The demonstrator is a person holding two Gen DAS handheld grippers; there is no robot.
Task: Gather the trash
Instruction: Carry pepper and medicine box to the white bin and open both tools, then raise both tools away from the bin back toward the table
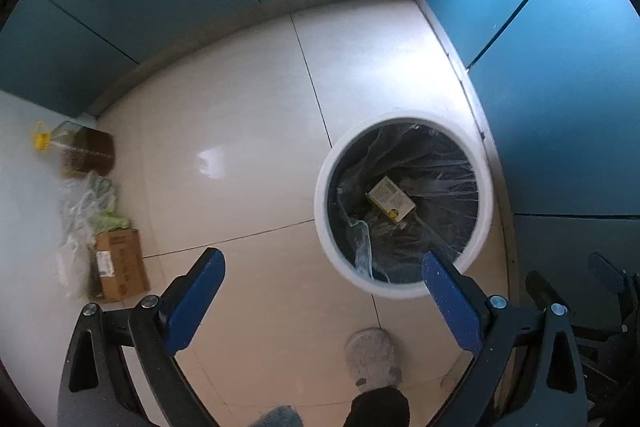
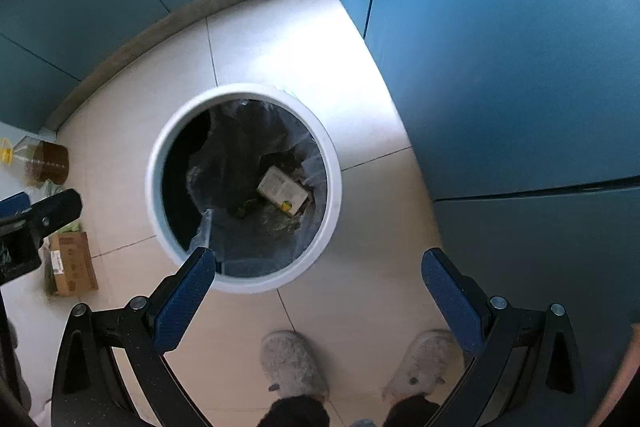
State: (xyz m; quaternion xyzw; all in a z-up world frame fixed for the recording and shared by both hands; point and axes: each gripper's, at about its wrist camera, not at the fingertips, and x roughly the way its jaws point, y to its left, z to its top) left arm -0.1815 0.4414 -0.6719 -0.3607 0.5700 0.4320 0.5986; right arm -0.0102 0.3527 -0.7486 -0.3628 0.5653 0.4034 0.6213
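Note:
A round white trash bin (image 1: 325,227) with a clear plastic liner stands on the tiled floor near a blue wall corner. It also shows in the right wrist view (image 2: 335,187). A small cream and yellow carton (image 1: 390,199) lies at its bottom, also seen in the right wrist view (image 2: 282,190). My left gripper (image 1: 324,267) is open and empty, above the floor at the bin's near left. My right gripper (image 2: 318,267) is open and empty, above the bin's near right rim. The left gripper's finger shows at the left edge of the right wrist view (image 2: 52,211).
Against the left wall stand an oil bottle with a yellow cap (image 1: 76,151), crumpled plastic bags (image 1: 88,203) and a small cardboard box (image 1: 120,265). Blue wall panels (image 2: 500,67) rise behind and to the right. The person's grey slippers (image 2: 292,363) stand on the floor below the grippers.

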